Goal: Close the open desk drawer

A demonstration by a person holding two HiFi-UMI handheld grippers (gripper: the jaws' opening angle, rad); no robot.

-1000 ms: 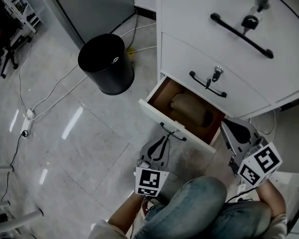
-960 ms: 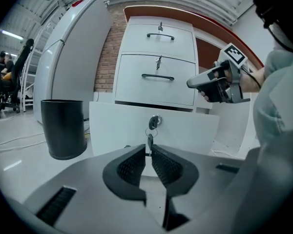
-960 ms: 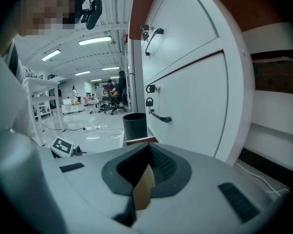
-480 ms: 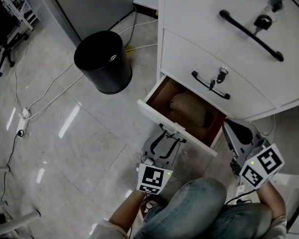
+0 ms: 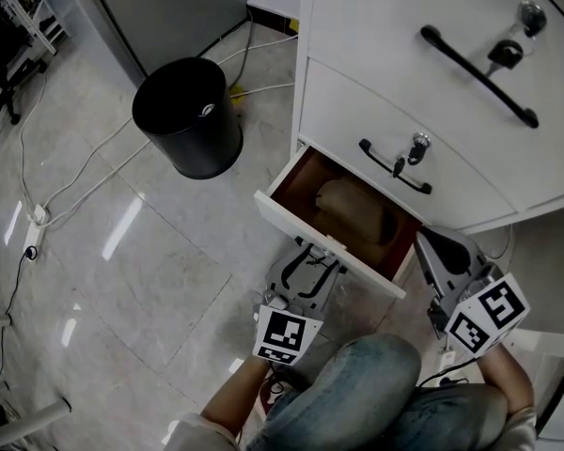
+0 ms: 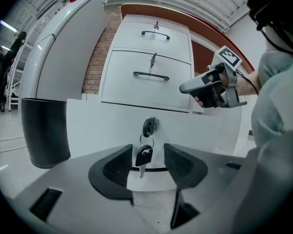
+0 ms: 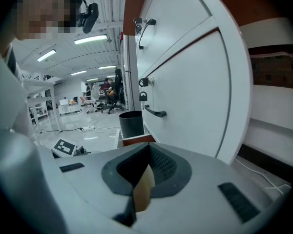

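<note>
Head view: overhead, steeply down, near; takes in the open drawer (image 5: 343,216), left tool (image 5: 312,263), right tool (image 5: 423,242) and floor (image 5: 150,252).
Left tool view: low, close, facing the drawer front.
Right tool view: low, looking left along the cabinet (image 7: 185,82) face.
All three views share the black bin (image 5: 190,116).

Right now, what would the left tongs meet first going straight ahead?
The open drawer's front panel, at its black handle, probably almost at once. The left tongs have just been opening, with the hanging key between them, ungripped.
</note>
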